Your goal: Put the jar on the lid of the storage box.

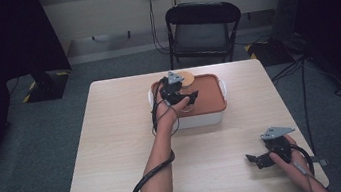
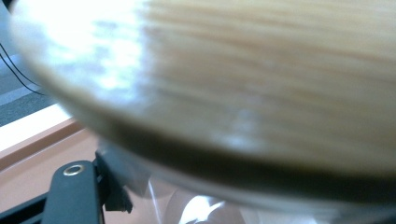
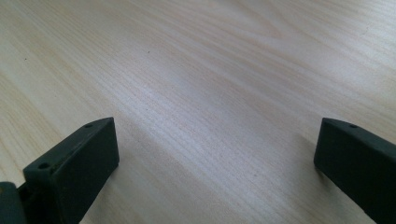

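Resting my right gripper (image 1: 260, 158) low on the near right of the table (image 1: 115, 149), jaws spread wide with bare wood grain between them in the right gripper view, nothing held; I read it as parked out of the way while the other hand works. Farther out, my left gripper (image 1: 178, 94) reaches over the white container (image 1: 202, 118) with the terracotta lid (image 1: 209, 98) near the table's far middle. A round wooden disc (image 2: 261, 84) sits at its tip; in the left gripper view the disc looms blurred and very close, with something clear, maybe glass, just under it, so probably a jar cap. Can't tell whether the left jaws are gripping it or just beside it; one black jaw shows at lower left and the contact is hidden. Beyond the table stands a folding chair (image 1: 204, 30).
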`<state>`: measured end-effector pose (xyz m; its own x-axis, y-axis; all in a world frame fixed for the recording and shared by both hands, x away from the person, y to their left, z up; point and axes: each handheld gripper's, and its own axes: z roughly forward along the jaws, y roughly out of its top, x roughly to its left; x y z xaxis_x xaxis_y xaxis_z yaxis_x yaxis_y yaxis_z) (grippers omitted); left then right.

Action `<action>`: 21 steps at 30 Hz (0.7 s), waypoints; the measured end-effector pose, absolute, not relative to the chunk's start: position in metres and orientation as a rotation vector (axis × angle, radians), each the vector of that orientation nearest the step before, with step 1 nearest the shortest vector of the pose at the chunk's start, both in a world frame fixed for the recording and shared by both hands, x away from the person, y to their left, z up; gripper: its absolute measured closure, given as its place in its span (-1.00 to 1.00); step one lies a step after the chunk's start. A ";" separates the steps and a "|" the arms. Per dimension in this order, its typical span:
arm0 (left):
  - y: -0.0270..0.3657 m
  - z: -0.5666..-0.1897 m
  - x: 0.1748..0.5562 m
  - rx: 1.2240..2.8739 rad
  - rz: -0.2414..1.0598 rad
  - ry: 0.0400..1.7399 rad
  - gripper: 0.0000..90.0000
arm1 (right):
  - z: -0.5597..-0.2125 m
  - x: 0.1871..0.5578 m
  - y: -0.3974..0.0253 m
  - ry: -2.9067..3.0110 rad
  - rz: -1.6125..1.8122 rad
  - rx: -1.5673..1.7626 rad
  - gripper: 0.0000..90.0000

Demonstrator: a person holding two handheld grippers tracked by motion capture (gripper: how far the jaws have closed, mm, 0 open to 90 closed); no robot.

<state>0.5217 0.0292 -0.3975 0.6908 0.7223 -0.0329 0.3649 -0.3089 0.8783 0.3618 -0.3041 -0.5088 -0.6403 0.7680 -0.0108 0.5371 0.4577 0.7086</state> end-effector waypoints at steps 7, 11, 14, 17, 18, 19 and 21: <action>0.029 -0.397 0.522 1.927 0.452 0.853 -0.43 | -0.509 0.362 -0.304 2.383 0.982 1.111 -1.00; 0.030 -0.399 0.523 1.919 0.430 0.872 -0.46 | -0.509 0.362 -0.304 2.383 0.982 1.111 -1.00; 0.031 -0.400 0.523 1.907 0.427 0.881 -0.50 | -0.509 0.362 -0.304 2.382 0.983 1.109 -1.00; 0.032 -0.401 0.523 1.916 0.425 0.889 -0.59 | -0.509 0.362 -0.304 2.382 0.983 1.110 -1.00; 0.033 -0.401 0.523 1.907 0.418 0.898 -0.64 | -0.509 0.362 -0.304 2.382 0.983 1.110 -1.00; 0.034 -0.401 0.523 1.891 0.406 0.907 -0.72 | -0.509 0.362 -0.304 2.383 0.983 1.110 -1.00; 0.037 -0.402 0.523 1.876 0.392 0.931 -0.80 | -0.509 0.362 -0.304 2.383 0.983 1.111 -1.00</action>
<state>0.5232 0.0367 -0.4016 0.6559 0.7449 -0.1219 0.4331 -0.2392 0.8690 0.3617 -0.3040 -0.5088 -0.6399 0.7684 -0.0096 0.5383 0.4571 0.7080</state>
